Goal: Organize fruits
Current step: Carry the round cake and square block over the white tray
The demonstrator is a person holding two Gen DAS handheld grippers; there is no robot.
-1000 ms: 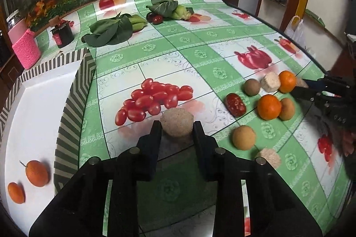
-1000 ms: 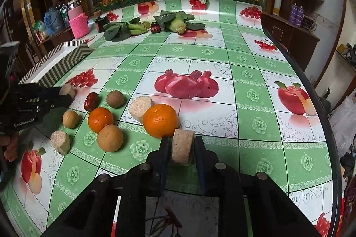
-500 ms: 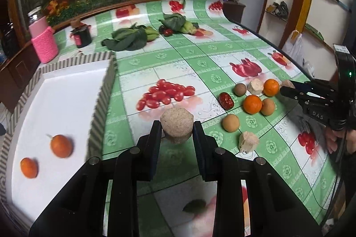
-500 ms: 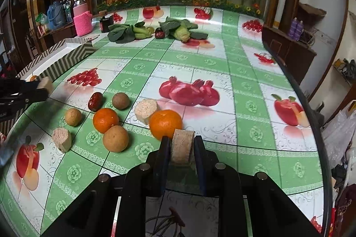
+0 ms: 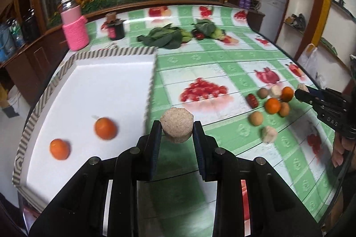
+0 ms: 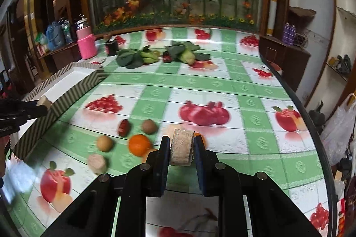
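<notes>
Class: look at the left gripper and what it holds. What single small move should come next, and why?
Probably carry it leftward over the white tray and lower. The left gripper is shut on a tan cake, held just outside the tray's striped rim, where two oranges already lie.

Fruit-print table (image 5: 222, 63), white tray (image 5: 106, 85), loose fruit (image 6: 139, 144), possibly leafy greens (image 5: 164, 37)

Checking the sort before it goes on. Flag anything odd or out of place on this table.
Nothing is spilled or broken. One oddity: both tongs hold beige pucks, left flat side up, right on edge, and similar pucks sit among the oranges on the cloth. They hardly look like fruit. The tray holds only two oranges.
</notes>
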